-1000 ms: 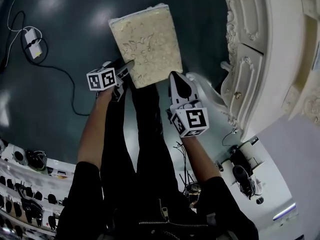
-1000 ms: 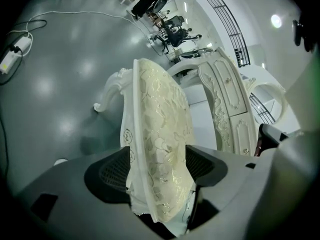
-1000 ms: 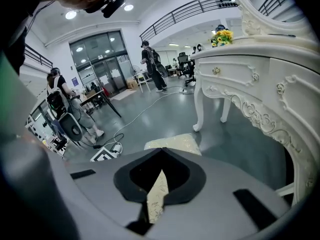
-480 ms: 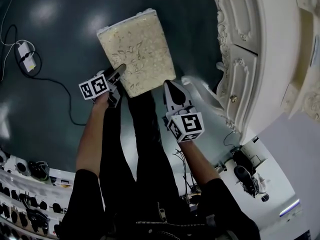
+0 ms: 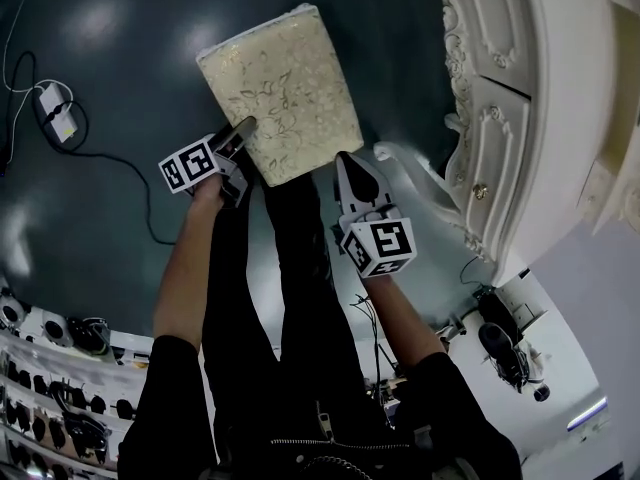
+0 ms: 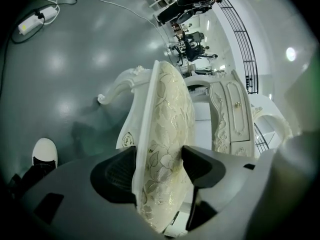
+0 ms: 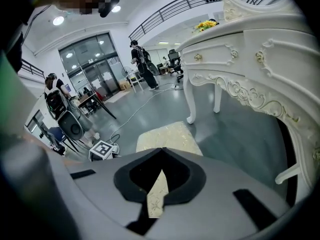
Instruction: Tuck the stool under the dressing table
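The stool (image 5: 280, 88) is on the floor, not yet tucked; dressing table (image 5: 520, 118) just to its right. L gripper (image 5: 238, 131) jaws, wide and just closing, pinch its near-left seat edge, prob. to steer. R gripper (image 5: 352, 168) jaws together, empty, at its near-right corner, prob. to push.

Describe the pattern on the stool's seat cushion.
The seat cushion is cream with a shiny gold leaf-and-flower pattern, clearest in the left gripper view.

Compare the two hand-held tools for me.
The left tool straddles the stool's seat edge, jaws just closing onto it; the right tool is shut, holding nothing. Left tool is at the seat's left side, right tool by its near right corner. Both point toward the stool.
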{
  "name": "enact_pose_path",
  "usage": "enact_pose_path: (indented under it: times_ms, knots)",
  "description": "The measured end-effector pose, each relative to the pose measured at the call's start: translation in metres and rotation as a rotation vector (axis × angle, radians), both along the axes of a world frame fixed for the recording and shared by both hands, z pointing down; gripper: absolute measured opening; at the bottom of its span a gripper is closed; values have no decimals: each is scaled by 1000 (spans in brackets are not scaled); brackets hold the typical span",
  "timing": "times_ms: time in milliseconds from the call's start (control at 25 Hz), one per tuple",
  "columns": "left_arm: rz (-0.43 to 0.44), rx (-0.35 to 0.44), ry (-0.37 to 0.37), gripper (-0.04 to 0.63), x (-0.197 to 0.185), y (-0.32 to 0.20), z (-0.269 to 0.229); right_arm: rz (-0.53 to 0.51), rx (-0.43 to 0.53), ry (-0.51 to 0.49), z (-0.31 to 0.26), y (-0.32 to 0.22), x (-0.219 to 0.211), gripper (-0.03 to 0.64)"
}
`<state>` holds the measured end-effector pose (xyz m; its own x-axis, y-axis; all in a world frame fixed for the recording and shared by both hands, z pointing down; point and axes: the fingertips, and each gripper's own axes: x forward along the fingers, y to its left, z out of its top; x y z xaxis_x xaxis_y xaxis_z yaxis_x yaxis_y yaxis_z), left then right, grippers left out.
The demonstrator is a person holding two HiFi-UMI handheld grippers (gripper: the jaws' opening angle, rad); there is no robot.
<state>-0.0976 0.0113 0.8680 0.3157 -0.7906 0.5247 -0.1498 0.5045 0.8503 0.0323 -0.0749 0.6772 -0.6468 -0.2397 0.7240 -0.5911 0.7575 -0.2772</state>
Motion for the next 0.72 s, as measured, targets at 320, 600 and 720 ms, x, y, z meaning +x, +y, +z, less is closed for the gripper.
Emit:
enact_pose_path:
  times_ms: [320, 600, 720]
  knots:
    - [-40, 26, 42, 293, 22, -46, 1, 31, -1, -7, 4, -10, 17, 6]
    - [-57, 24, 83, 290, 35, -80, 2, 67, 8, -13, 6, -24, 31, 6]
    - [-70, 19, 100, 288, 42, -96, 2, 83, 7, -15, 7, -29, 36, 6]
